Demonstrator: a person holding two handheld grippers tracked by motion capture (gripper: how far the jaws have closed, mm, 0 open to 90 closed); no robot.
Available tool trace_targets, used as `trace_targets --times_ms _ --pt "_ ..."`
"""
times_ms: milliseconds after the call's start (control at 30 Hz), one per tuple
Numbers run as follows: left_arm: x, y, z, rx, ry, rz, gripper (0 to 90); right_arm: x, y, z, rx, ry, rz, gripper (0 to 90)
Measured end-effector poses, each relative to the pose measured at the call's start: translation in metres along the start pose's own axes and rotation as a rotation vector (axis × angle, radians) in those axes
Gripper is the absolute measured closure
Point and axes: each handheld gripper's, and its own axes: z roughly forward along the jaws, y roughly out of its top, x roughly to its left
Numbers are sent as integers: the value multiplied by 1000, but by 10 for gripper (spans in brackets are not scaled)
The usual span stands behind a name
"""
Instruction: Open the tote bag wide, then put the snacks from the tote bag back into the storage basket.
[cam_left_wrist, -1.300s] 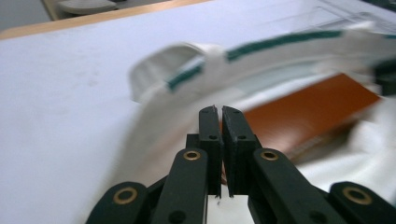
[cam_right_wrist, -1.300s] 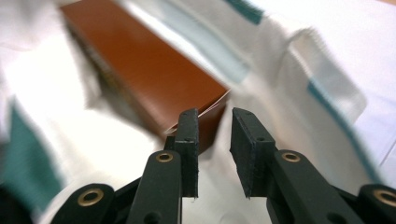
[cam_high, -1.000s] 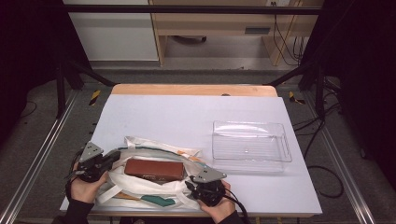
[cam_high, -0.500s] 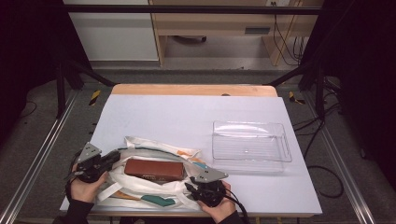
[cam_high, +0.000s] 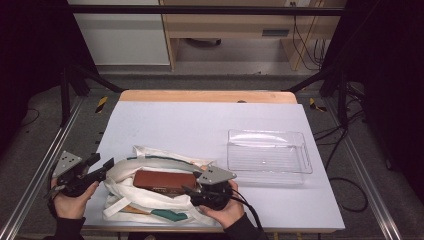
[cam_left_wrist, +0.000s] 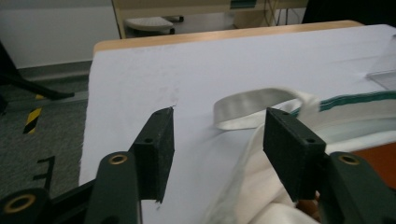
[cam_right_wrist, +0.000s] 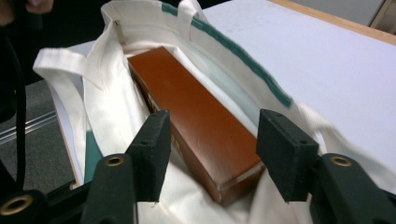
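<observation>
Brown box (cam_high: 165, 182) is lying flat inside the white tote bag (cam_high: 150, 205) at your near table edge, long axis running left-right across the table. Versus a second ago: both jaws have just been opening. Your left gripper (cam_high: 100, 167) is standing wide, off the bag's edge, nothing pinched. Your right gripper (cam_high: 192, 192) is gaping over the box's end, pads clear. Clear tray (cam_high: 300, 150) is sitting apart to the right.
</observation>
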Motion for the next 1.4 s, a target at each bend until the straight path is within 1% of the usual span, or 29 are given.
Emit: trace_targets --times_ms 67,100,133,167,233,267,333,367,400,500,567,600,700,767,800,833,933,1000,1100,1167,1200,1233,1267,1300,1400 --pt "3 -5 4 20 -12 -12 410 1 5 6 2 7 -5 424" --pt "4 -7 6 29 -19 -17 410 1 7 10 10 10 -12 414" --pt "4 -11 10 50 -35 -21 418 2 9 17 26 16 -18 396" --pt "4 -12 12 57 -39 -21 428 2 9 21 36 19 -17 385" --pt "4 -14 16 76 -52 -19 464 3 8 26 52 24 -25 366" --pt "4 -15 17 81 -57 -16 492 3 8 30 64 25 -38 353" --pt "3 -18 20 98 -61 -3 542 4 6 35 86 33 -51 326" --pt "3 -18 20 98 -61 -3 569 4 6 35 86 33 -51 326" --pt "3 -19 21 100 -67 1 593 5 4 41 111 35 -74 303" --pt "2 -21 23 100 -77 5 643 3 1 49 141 32 -80 278" --pt "2 -24 25 106 -93 4 690 2 0 53 133 25 -98 268" --pt "2 -24 26 108 -99 -1 716 1 0 54 134 27 -98 267" --pt "2 -26 26 107 -106 -13 745 -1 2 56 133 31 -94 263" --pt "2 -26 26 107 -106 -15 768 -1 2 57 135 31 -91 263" --pt "2 -26 26 105 -105 -16 774 -3 2 59 148 26 -81 258" --pt "1 -26 27 106 -99 -10 779 -4 2 60 155 23 -83 257" --pt "-1 -26 28 109 -92 -8 790 -5 1 63 181 18 -87 264" --pt "-2 -27 29 109 -92 -9 792 -6 2 64 185 18 -87 265" --pt "-2 -28 29 108 -98 -26 800 -7 3 66 202 39 -82 261" --pt "-1 -28 30 103 -116 -43 803 -8 3 69 213 47 -99 246" --pt "-1 -29 30 101 -118 -45 805 -6 2 71 232 41 -120 244" --pt "-1 -29 30 101 -118 -45 805 -6 2 71 232 41 -120 244" --pt "-1 -29 30 99 -118 -31 805 -3 2 75 259 20 -166 243" --pt "-2 -29 30 95 -112 -26 805 -2 3 76 273 10 -185 250" --pt "-2 -30 31 92 -113 -29 803 -2 5 76 279 25 -185 284"
